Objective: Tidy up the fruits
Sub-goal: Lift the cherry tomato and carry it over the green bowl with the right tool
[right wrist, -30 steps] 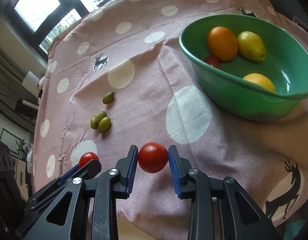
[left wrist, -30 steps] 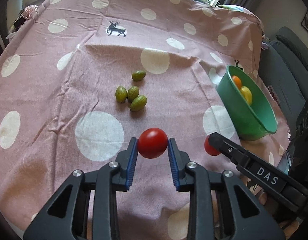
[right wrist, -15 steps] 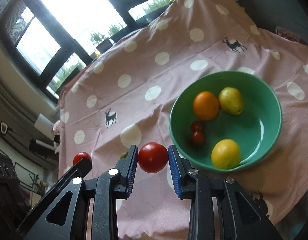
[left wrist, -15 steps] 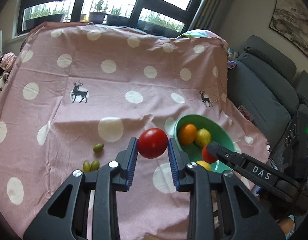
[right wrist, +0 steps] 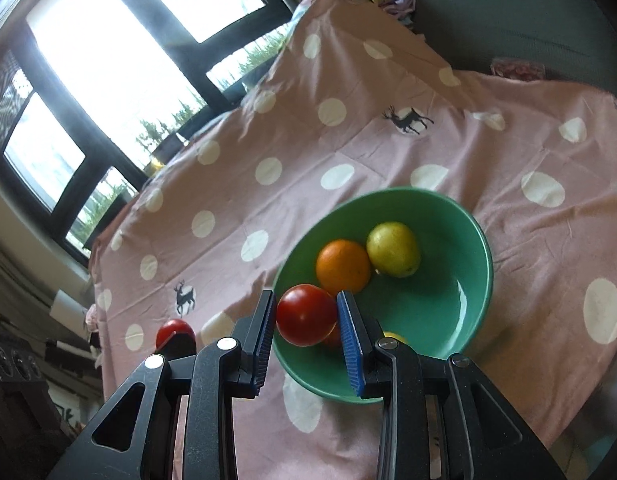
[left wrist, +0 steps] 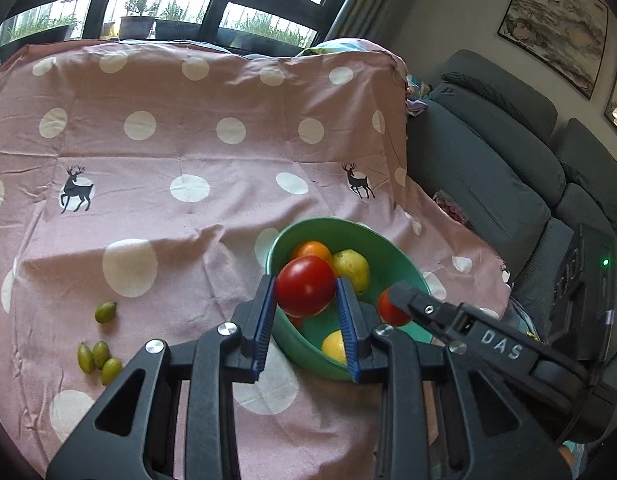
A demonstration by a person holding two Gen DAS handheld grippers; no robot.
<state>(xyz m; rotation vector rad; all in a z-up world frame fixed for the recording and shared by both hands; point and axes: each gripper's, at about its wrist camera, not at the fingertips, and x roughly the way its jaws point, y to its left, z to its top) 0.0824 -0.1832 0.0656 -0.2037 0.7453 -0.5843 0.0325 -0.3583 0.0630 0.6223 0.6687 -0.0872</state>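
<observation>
While both hands hung above the pink spotted cloth (left wrist: 212, 216), each gripper carried a red tomato toward the green bowl (right wrist: 474, 236). The left gripper (left wrist: 306, 312) had its blue pads clamped on either side of one tomato (left wrist: 305, 285), and the right gripper (right wrist: 308, 322) was closed in the same way on a second tomato (right wrist: 306, 314); neither fruit touched the cloth.

Seen from the right wrist, the bowl lay ahead and slightly right of the jaws, its near rim just under the held tomato, so the right gripper looked the nearer of the two to a drop. From the left wrist the bowl sat straight ahead and below, with the right gripper (left wrist: 400, 304) crossing in from the right beside it; the two tools stood close together over the near rim, and that crowding seemed the main thing to mind. The tomatoes were round, so no long axis governed the release.

Inside the bowl an orange (right wrist: 342, 266) and a yellow-green fruit (right wrist: 393, 249) lay against the far wall, a lemon (left wrist: 334, 346) and small red fruit near the front, leaving bare green floor to the right. Four small green fruits (left wrist: 98, 350) lay on the cloth well to the left, clear of both tools. A grey sofa (left wrist: 488, 168) bordered the cloth's right edge.
</observation>
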